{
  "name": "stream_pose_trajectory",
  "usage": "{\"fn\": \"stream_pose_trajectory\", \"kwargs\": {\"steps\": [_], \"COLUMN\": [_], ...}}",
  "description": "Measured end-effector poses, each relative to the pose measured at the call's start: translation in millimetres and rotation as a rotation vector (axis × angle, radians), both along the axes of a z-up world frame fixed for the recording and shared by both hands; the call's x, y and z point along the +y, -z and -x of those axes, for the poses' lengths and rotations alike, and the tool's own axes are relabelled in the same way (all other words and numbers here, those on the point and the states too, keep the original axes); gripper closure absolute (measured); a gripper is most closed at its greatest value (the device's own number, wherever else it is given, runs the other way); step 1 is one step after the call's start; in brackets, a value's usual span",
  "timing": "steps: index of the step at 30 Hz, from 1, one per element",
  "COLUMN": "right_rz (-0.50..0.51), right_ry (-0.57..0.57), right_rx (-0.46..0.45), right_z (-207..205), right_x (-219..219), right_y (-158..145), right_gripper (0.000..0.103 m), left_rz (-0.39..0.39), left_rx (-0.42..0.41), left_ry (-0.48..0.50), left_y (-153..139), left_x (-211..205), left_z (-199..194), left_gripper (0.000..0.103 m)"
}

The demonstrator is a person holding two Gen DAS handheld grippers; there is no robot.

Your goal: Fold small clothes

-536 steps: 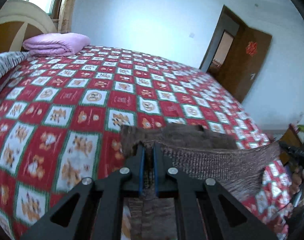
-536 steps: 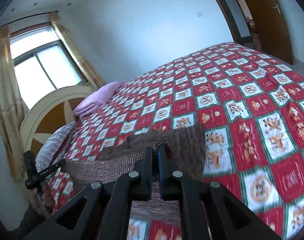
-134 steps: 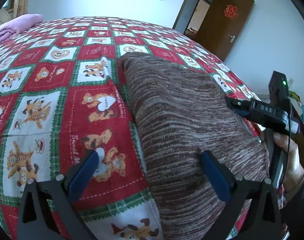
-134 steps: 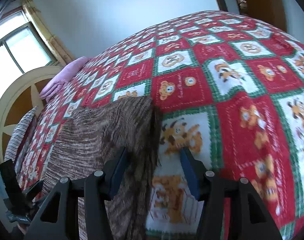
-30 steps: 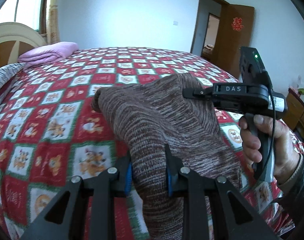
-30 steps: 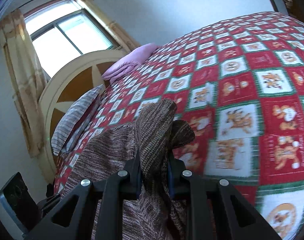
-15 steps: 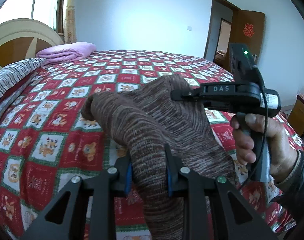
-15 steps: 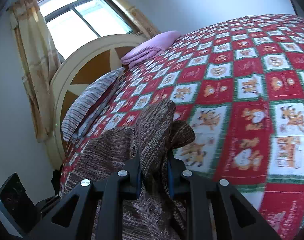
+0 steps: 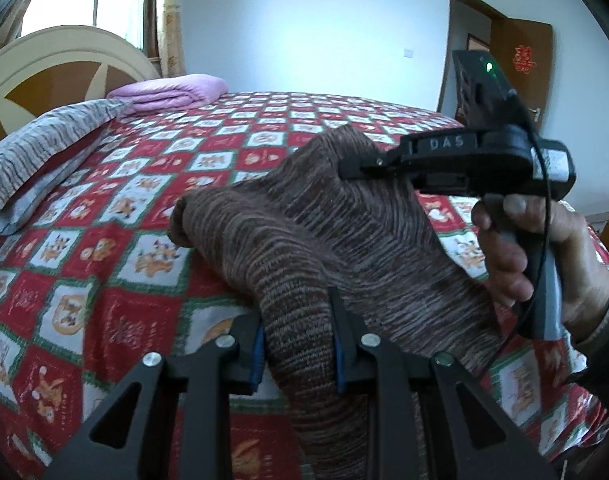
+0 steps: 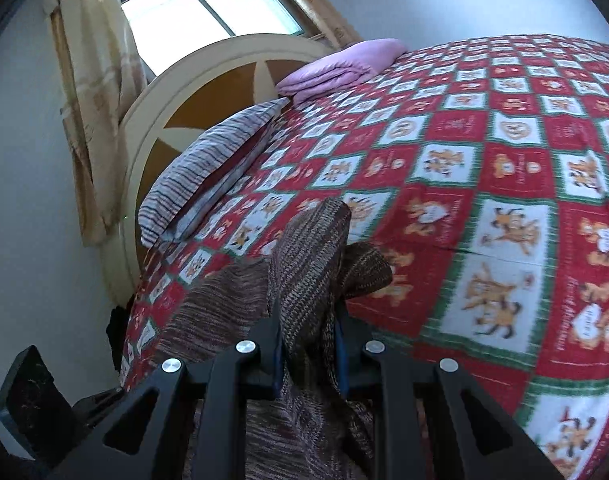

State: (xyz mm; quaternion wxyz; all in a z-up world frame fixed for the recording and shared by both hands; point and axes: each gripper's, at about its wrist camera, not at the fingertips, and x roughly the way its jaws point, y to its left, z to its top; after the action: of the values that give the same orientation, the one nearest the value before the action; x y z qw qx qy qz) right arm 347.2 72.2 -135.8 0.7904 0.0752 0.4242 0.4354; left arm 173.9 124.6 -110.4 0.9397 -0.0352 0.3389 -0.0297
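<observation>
The left gripper (image 9: 298,340) is clamped on a bunched fold of the brown knit garment (image 9: 324,236), its blue-padded fingers (image 9: 258,354) pressed against the cloth on both sides; the cloth rises from the near edge between the fingers and spreads far and right across the bed. The right gripper (image 10: 309,338) is likewise closed on a thick gather of the same garment (image 10: 304,256), which stands up in a peak between its fingers and droops to the right of them; in the left view the right gripper (image 9: 350,168) shows from the side, its tip against a raised corner of the knit, held by the person's hand (image 9: 544,256) at the right. The garment hangs lifted over the near part of the bedspread (image 9: 104,264), red and white checks with bear prints; on the far left lie a striped pillow (image 9: 44,148) and a folded pink blanket (image 9: 172,90), beside the arched headboard (image 10: 208,88); a brown door (image 9: 520,68) stands far right.
</observation>
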Motion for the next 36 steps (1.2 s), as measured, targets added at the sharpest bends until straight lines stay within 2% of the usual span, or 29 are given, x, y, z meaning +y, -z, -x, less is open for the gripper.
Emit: {"fn": "stream_pose_trajectory", "kwargs": {"steps": [8, 19, 28, 34, 36], "right_rz": [0.003, 0.035, 0.038, 0.073, 0.088], "right_ry": [-0.058, -0.076, -0.059, -0.033, -0.019], "right_rx": [-0.009, 0.015, 0.039, 0.056, 0.066], "right_z": [2.7, 0.0, -10.0, -17.5, -22.0], "right_x": [35.6, 63.4, 64.4, 60.7, 58.9], "right_y": [-4.7, 8.8, 18.2, 30.1, 35.7], "right_gripper": [0.083, 0.083, 0.083, 0.083, 0.083], "left_rz": [-0.029, -0.025, -0.001, 0.004, -0.002], "left_rx": [-0.028, 0.024, 0.05, 0.069, 0.06], "left_ry": [-0.048, -0.079, -0.093, -0.126, -0.13], "left_y": [1.2, 24.1, 33.2, 43.2, 44.8], "left_x": [18.0, 31.9, 38.3, 43.7, 43.5], "left_z": [9.7, 10.9, 9.7, 10.3, 11.4], "left_gripper": [0.076, 0.076, 0.075, 0.06, 0.059]}}
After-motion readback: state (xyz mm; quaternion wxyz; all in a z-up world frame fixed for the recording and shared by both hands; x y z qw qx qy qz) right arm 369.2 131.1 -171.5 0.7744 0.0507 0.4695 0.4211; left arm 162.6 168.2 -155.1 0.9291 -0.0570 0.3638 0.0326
